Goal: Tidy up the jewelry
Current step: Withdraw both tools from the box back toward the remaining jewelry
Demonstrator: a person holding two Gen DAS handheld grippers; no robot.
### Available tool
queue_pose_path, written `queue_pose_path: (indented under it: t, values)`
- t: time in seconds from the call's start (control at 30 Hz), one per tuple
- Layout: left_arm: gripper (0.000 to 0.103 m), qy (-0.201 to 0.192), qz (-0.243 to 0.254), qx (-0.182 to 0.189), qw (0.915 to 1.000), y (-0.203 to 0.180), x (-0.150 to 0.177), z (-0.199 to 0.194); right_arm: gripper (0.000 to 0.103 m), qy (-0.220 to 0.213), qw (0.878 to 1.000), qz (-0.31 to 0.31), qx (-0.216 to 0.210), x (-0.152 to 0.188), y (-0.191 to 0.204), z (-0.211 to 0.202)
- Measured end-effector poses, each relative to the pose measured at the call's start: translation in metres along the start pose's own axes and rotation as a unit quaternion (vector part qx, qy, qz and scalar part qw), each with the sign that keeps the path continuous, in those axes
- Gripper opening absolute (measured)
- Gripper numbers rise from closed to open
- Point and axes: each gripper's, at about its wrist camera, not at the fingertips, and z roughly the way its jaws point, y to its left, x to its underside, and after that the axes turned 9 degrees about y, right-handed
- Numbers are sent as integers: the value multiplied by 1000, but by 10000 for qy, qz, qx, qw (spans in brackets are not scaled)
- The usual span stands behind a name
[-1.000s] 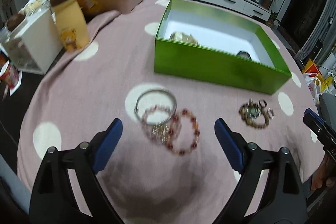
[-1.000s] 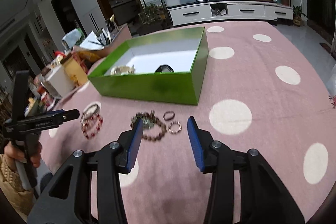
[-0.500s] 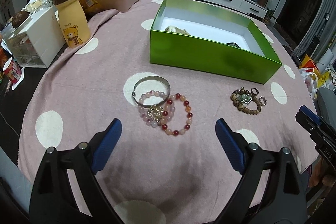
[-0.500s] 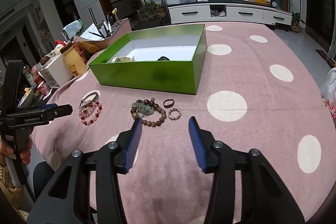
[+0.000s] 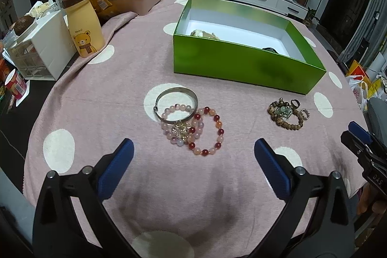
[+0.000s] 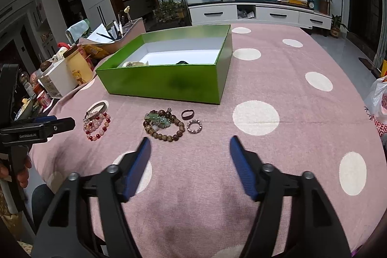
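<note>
Bead bracelets [image 5: 193,129], bangle [image 5: 175,102] heaped before open green box [image 5: 241,64]

The tablecloth [image 5: 121,79] is dusty pink with cream polka dots. The box [image 5: 241,64] is glossy green outside and white inside. The bangle [image 5: 176,102] is silver. One beaded bracelet [image 5: 208,131] alternates dark red and peach beads; another [image 5: 169,122] is pale pink. The wooden bead bracelet [image 6: 164,131] is mottled brown, with pale green stones. The bottle [image 5: 83,28] is yellow, with a brown cap and a bear print. Both grippers carry blue pads [image 6: 142,161] on black frames.
</note>
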Motion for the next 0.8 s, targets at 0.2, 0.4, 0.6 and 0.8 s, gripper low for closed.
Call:
queue_pose_path:
  t: [0.2,0.4,0.6,0.8]
  values:
    - [101,7,-25,-59,10000,3,-2,3,70,48,10000,33,78,0,-3,4]
    - [101,-24,-41,-118,9999,8,-5,3,70,106,9998,95,165,-2,-8,11]
    - [101,-30,-153,-197,9997,17,-8,5,70,177,9995,52,248,-4,-14,20]
    - [101,-75,-214,-127,9997,23,-10,6,70,252,9992,5,310,-5,-22,29]
